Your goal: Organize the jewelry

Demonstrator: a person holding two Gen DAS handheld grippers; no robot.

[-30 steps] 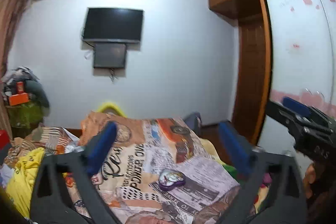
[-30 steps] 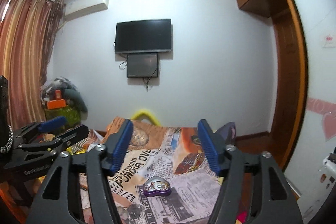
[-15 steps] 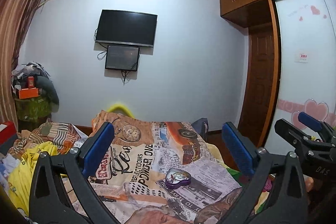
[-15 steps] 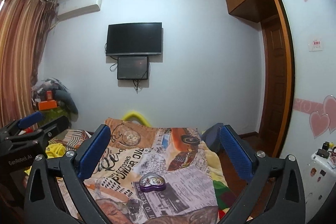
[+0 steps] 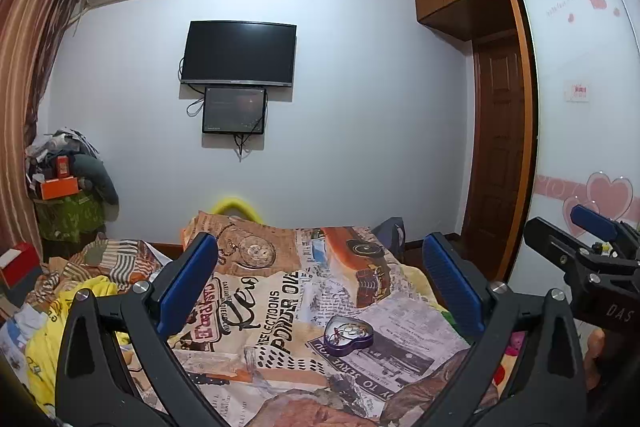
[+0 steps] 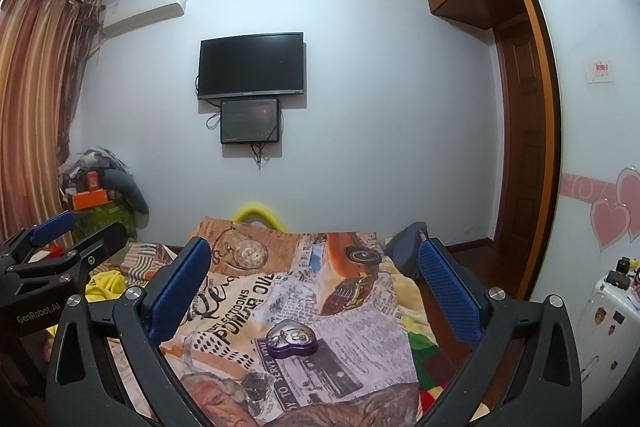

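Note:
A purple heart-shaped jewelry tin [image 5: 349,334] lies open on the bed's printed blanket [image 5: 256,291], with small pieces of jewelry inside; it also shows in the right wrist view [image 6: 292,339]. My left gripper [image 5: 320,281] is open and empty, held above and short of the tin. My right gripper [image 6: 314,281] is open and empty too, at a similar height. Each gripper shows at the edge of the other's view: the right gripper [image 5: 592,251] and the left gripper [image 6: 60,247].
Yellow and striped clothes [image 5: 80,287] lie on the bed's left side. A cluttered stand [image 5: 64,195] stands in the left corner. A TV [image 5: 239,54] hangs on the far wall. A wardrobe [image 5: 576,131] and door are on the right, with a white suitcase [image 6: 608,315].
Both grippers have risen and levelled, so the tin sits lower between the fingers. The right gripper's fingers opened wider between the earliest frame and now.

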